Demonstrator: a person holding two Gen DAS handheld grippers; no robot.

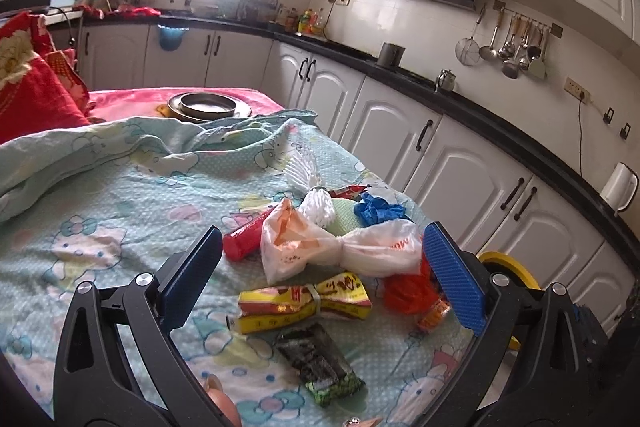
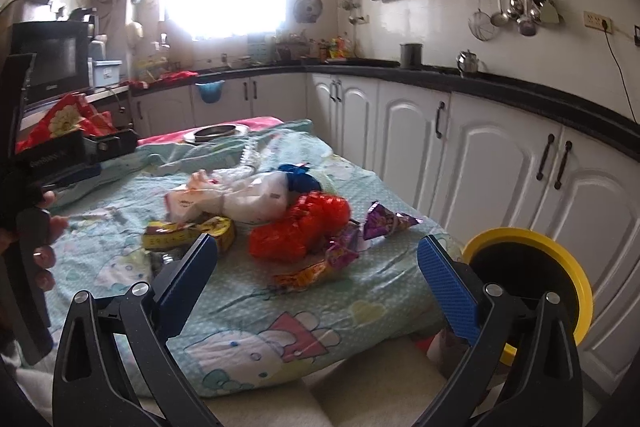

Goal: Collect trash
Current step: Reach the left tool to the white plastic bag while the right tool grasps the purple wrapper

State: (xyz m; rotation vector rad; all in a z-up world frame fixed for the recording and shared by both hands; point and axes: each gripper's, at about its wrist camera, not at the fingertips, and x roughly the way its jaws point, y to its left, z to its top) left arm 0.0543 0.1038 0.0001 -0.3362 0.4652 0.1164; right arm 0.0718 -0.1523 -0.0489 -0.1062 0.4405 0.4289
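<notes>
Trash [image 1: 340, 251] lies on the sheet [image 1: 120, 195] between spread left fingers [image 1: 452, 283].

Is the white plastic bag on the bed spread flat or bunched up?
Bunched up. The white plastic bag is cinched at its middle like a bow, both ends puffed out.

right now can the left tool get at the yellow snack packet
Probably yes. The left tool is open, and the yellow snack packet lies flat on the bedsheet just ahead between its fingers, nothing on top. The white plastic bag sits just behind it, apart.
</notes>
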